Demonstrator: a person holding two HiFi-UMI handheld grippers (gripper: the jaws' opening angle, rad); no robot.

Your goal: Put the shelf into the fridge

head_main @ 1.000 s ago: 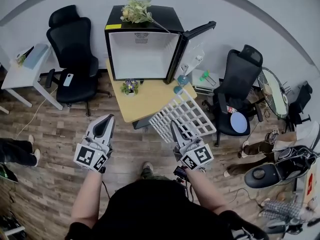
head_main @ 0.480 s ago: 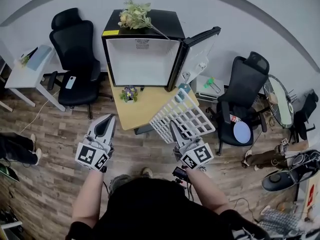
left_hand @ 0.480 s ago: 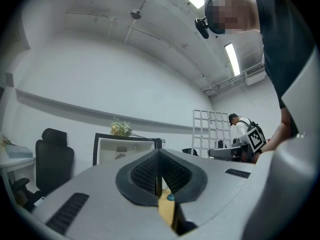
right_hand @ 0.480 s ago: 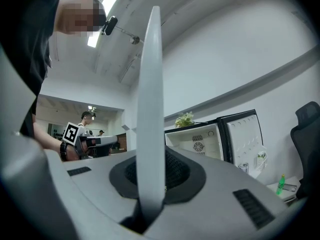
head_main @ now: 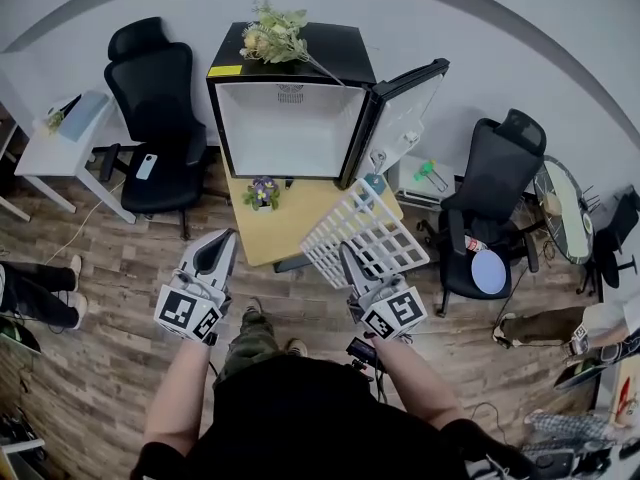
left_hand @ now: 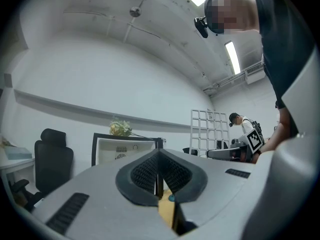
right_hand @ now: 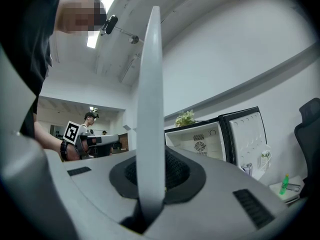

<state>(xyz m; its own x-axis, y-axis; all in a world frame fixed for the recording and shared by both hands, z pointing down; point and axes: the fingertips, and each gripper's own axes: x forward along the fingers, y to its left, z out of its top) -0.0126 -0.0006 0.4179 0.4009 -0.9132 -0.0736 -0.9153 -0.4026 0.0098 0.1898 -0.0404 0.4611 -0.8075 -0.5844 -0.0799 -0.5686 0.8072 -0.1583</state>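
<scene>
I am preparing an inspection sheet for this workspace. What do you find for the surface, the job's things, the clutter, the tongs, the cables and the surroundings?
Surface: wooden table before the fridge, mostly bare.
Job's things: white wire shelf held tilted over the table's right corner; mini fridge open, no shelf seen inside.
Clutter: small flower pot on the table; plant on the fridge top.
Tongs: right tongs shut on the shelf's edge; left tongs shut, empty.
Cables: dark lead below the right tongs.
Surroundings: plank floor, two black office chairs, white desk at left.
</scene>
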